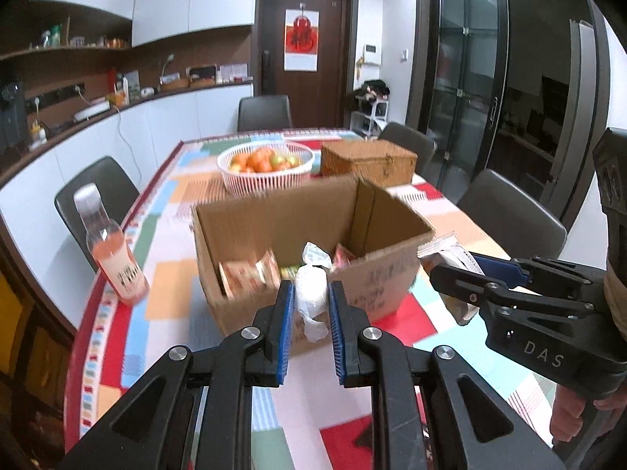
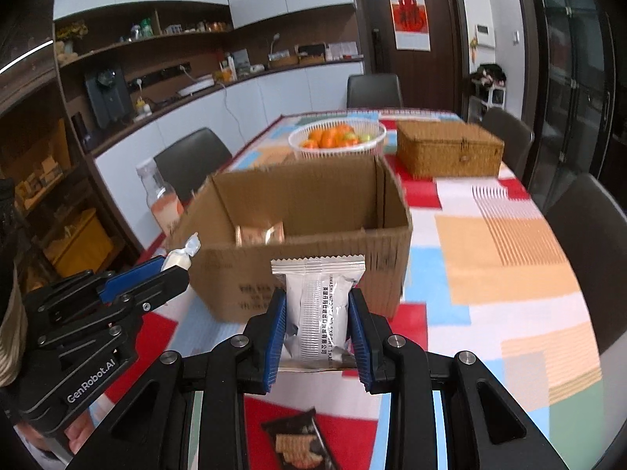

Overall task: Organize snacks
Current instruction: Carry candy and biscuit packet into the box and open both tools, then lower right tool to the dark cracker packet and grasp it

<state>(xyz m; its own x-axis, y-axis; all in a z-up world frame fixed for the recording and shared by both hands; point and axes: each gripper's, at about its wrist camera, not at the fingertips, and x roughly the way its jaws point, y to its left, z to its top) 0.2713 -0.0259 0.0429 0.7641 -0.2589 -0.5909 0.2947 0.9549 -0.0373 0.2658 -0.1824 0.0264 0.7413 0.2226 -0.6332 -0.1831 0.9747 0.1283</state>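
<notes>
An open cardboard box (image 1: 313, 235) (image 2: 305, 243) stands on the patchwork tablecloth with several orange snack packets (image 1: 247, 274) (image 2: 258, 233) inside. My left gripper (image 1: 311, 293) is shut on a white twist-wrapped candy (image 1: 311, 290), held just in front of the box's near wall; it also shows at the left of the right wrist view (image 2: 180, 258). My right gripper (image 2: 317, 305) is shut on a silver snack packet (image 2: 317, 305), held before the box's near wall; it shows at the right of the left wrist view (image 1: 450, 258). A dark biscuit packet (image 2: 298, 442) lies on the table below my right gripper.
A pink drink bottle (image 1: 113, 250) (image 2: 160, 196) stands left of the box. A white basket of fruit (image 1: 266, 168) (image 2: 337, 137) and a lidded wicker box (image 1: 368, 160) (image 2: 446, 149) sit behind it. Dark chairs (image 1: 509, 215) ring the table.
</notes>
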